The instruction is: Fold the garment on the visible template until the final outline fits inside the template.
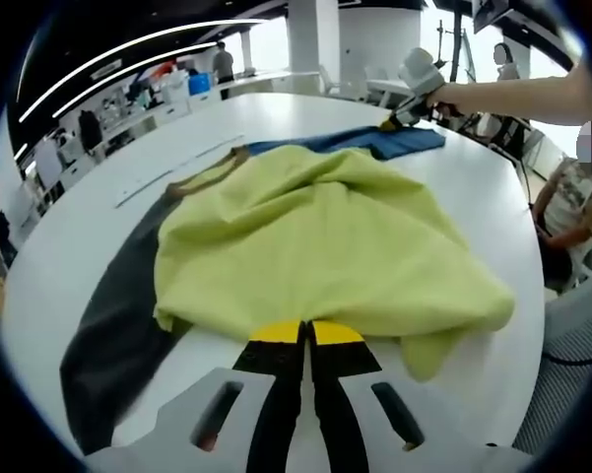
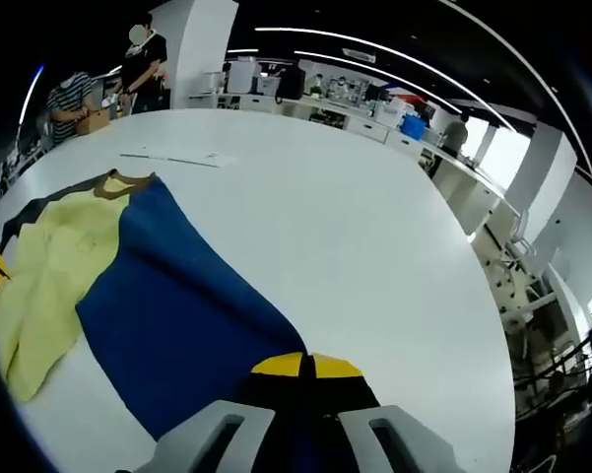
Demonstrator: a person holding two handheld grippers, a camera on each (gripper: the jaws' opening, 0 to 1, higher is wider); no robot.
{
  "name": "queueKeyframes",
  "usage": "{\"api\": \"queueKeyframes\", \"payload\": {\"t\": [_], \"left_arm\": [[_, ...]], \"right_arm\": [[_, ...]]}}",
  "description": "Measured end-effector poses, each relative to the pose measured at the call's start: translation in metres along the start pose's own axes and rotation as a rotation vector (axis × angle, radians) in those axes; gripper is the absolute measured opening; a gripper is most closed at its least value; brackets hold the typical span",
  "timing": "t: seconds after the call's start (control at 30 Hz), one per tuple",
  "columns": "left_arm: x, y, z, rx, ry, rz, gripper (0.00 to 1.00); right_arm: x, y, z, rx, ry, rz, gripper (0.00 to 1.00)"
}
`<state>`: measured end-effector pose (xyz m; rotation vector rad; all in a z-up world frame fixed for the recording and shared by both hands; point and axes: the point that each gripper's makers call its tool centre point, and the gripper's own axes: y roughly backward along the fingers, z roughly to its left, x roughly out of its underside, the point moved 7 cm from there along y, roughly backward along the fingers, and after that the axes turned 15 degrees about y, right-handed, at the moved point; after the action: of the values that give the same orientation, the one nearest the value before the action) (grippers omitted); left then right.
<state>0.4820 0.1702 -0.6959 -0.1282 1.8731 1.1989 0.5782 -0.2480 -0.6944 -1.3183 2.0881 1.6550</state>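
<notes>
Left gripper [image 1: 305, 333] first: its 2 yellow-tipped jaws are pressed together right at the near hem of the garment, and the yellow-green cloth seems to be nipped between them, though the bite itself is hidden under the tips; I read it as a grip on the hem. Over in the right gripper view, the right gripper [image 2: 305, 367] has its jaws closed as well, planted on the blue part of the same garment; from the left gripper view that same tool [image 1: 414, 99] sits at the far end of the cloth, held by a person's bare arm [image 1: 517, 97].

So the garment, a soft two-coloured top [image 1: 325, 236], yellow-green with a blue panel [image 2: 167, 315] and a brownish neckband [image 2: 118, 179], lies stretched between the 2 tongs, its long axis running straight from one to the other; it rests partly on a dark grey flat template [image 1: 113, 335] whose strip sticks out along one side, on the big white table [image 2: 355, 236].

Here is the hinge of it: each tong holds an opposite end, so the likely fold brings one end over towards the other along that axis; the left gripper looks nearer the bunched, loose yellow-green bulk, which overhangs the template edge and probably needs tucking in.
</notes>
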Motion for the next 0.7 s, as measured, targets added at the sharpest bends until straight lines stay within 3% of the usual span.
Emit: {"api": "queueKeyframes", "payload": {"t": [0.1,0.3,0.4,0.7], "left_arm": [[-0.001,0.002,0.0,0.002,-0.006,-0.017,0.0],[-0.004,0.01,0.004,-0.015,0.036,-0.064,0.15],[-0.004,0.015,0.005,-0.009,0.07,-0.081,0.21],[-0.006,0.032,0.0,0.044,0.145,-0.157,0.37]], "right_arm": [[-0.006,0.005,0.0,0.0,-0.057,-0.057,0.06],[-0.02,0.017,0.008,-0.069,-0.092,-0.143,0.35],[-0.025,0.023,0.015,-0.099,-0.091,-0.155,0.49],[-0.03,0.046,0.051,-0.198,-0.052,-0.181,0.65]]}}
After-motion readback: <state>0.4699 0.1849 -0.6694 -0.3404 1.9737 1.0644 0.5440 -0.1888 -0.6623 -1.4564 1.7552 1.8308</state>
